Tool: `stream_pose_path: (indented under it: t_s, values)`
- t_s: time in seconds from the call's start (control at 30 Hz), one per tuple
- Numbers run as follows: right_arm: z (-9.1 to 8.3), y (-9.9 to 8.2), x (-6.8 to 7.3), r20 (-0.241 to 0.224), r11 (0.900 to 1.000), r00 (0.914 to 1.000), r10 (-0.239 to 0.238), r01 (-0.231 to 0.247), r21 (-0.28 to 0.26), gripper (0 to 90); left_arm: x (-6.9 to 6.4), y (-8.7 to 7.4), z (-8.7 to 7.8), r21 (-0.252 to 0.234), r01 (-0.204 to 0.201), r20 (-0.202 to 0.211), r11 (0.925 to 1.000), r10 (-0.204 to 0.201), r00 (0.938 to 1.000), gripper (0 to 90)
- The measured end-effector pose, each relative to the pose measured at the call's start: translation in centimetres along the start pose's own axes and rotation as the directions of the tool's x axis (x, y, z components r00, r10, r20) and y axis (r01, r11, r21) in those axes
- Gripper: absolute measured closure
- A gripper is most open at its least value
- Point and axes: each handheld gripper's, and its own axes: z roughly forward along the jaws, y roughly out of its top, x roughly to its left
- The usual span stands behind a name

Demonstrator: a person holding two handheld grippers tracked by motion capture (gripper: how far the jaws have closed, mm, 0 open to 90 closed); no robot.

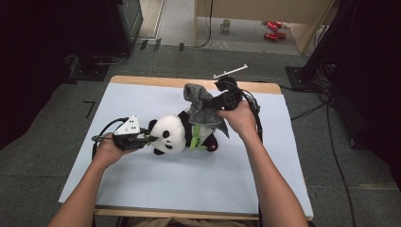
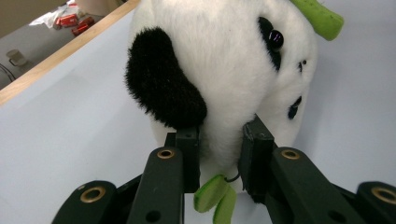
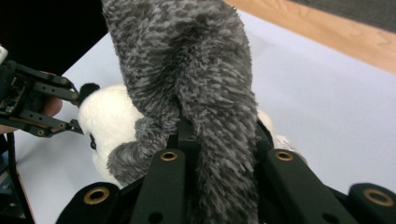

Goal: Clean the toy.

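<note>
The panda lies mid-table, its head clamped in the left gripper at its 9 o'clock. At its 1 o'clock, the right gripper pinches the grey cloth draped over its body.

Left gripper was clamped on the panda plush just under its black ear (green leaf poking out below).

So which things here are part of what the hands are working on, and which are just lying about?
In the job:
panda, gripped at the head by the left gripper
grey cloth, pinched in the right gripper
table

Lying about:
mug on the floor
red packets on the floor
</note>
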Motion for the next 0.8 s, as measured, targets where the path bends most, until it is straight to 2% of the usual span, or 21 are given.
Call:
stream_pose_path:
  t_s: [0.17,0.33,0.47,0.53,0.6,0.67,0.7,0.73,0.77,0.8]
  values:
    - [1.5,-0.6,-0.1,-0.002,0.9991,1.0000,0.008,-0.008,0.042,76.7,0.3,-0.3,0.0,0.003,0.076,0.014,0.9971,-0.076,0.9970,69.6]
    - [1.8,-1.0,-0.3,-0.013,0.9990,0.9997,0.023,-0.022,0.040,76.8,0.5,-0.3,-0.2,0.011,0.128,0.037,0.9917,-0.128,0.9911,64.3]
    - [1.7,-1.1,-0.4,-0.011,0.9989,0.9997,0.020,-0.019,0.043,76.7,0.5,-0.2,-0.3,0.019,0.158,0.040,0.9872,-0.159,0.9865,56.3]
    - [1.6,-1.1,-0.3,-0.009,0.9988,0.9997,0.022,-0.022,0.043,76.8,0.5,-0.1,-0.4,0.025,0.181,0.037,0.9832,-0.181,0.9827,50.4]
    - [1.7,-1.1,-0.4,-0.009,0.9990,0.9998,0.020,-0.020,0.041,76.8,0.6,-0.1,-0.5,0.031,0.202,0.051,0.9788,-0.204,0.9777,46.0]
    - [1.6,-1.1,-0.3,-0.007,0.9990,0.9998,0.019,-0.019,0.041,76.7,0.7,-0.1,-0.7,0.030,0.234,0.073,0.9717,-0.236,0.9690,41.7]
    - [1.6,-1.1,-0.3,-0.007,0.9990,0.9998,0.018,-0.017,0.041,76.7,0.8,0.0,-0.8,0.025,0.256,0.091,0.9663,-0.257,0.9620,40.0]
    - [1.6,-1.1,-0.3,-0.006,0.9990,0.9998,0.017,-0.016,0.042,76.7,0.9,0.0,-1.0,0.015,0.285,0.111,0.9583,-0.285,0.9520,38.2]
    - [1.6,-1.1,-0.3,-0.005,0.9990,0.9998,0.017,-0.017,0.042,76.8,1.0,0.0,-1.1,0.005,0.303,0.120,0.9531,-0.301,0.9460,37.0]
    - [1.6,-1.1,-0.4,-0.007,0.9990,0.9998,0.017,-0.016,0.042,76.7,1.1,0.0,-1.4,-0.009,0.325,0.135,0.9457,-0.321,0.9375,36.3]
